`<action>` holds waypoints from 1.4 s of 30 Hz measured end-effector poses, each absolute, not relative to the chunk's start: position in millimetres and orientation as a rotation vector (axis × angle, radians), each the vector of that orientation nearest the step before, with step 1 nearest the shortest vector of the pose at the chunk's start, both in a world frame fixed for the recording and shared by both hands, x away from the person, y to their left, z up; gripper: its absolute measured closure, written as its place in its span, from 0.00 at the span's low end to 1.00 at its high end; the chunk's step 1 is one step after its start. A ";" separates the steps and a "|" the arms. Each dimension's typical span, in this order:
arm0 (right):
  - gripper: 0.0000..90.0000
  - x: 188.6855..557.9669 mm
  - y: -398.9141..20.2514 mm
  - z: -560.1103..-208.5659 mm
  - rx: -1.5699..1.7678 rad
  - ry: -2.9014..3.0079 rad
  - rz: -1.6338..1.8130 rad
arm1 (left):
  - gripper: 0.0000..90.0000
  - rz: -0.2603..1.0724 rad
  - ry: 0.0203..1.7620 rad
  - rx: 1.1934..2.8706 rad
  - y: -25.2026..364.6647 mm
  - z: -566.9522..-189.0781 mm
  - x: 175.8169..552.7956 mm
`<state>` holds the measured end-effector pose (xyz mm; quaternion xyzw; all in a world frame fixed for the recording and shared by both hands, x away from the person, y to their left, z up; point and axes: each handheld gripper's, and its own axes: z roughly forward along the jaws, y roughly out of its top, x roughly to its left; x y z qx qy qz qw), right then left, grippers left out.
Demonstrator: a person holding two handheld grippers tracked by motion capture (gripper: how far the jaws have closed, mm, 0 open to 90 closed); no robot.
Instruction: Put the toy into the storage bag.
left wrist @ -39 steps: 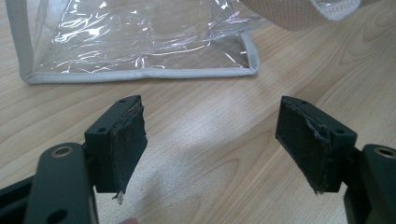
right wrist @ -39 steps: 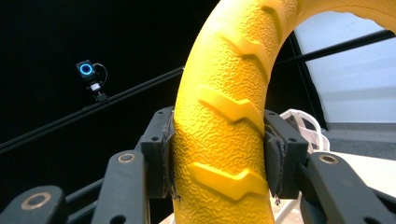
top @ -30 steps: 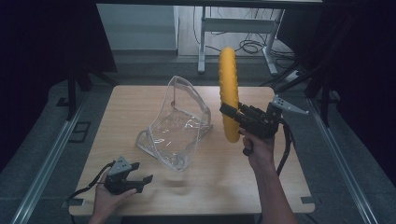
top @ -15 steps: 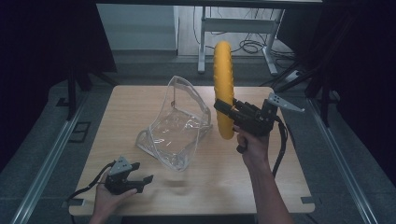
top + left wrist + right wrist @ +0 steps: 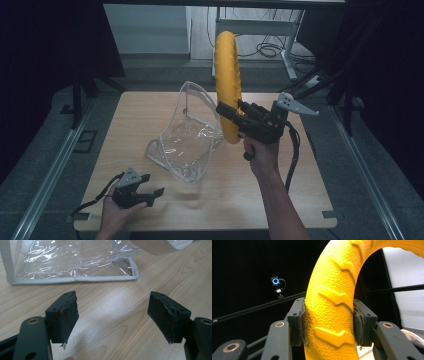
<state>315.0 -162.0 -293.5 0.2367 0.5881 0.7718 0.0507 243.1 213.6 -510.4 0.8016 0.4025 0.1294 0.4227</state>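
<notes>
High view: right gripper (image 5: 226,111) carried yellow ring (image 5: 228,85) leftward, higher

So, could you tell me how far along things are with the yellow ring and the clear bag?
Done: the right gripper has the yellow ring clamped and lifted above the table. In hand: it hangs upright beside the clear bag. Left: getting it inside, probably; the left gripper rests open near the bag.

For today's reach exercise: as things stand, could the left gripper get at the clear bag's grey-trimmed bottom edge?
Probably yes. The left gripper has open, empty jaws facing the clear bag, with bare table between them; the right gripper holds the yellow ring aloft, out of its way.
</notes>
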 end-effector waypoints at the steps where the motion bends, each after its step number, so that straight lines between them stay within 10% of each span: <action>1: 0.57 315.1 -159.9 -293.3 0.720 1.788 2.353 | 0.27 0.321 1.009 2.006 213.1 -510.9 243.4; 42: 0.57 322.5 -79.9 -317.4 0.668 1.894 2.464 | 0.27 0.329 1.006 2.015 213.8 -511.0 243.1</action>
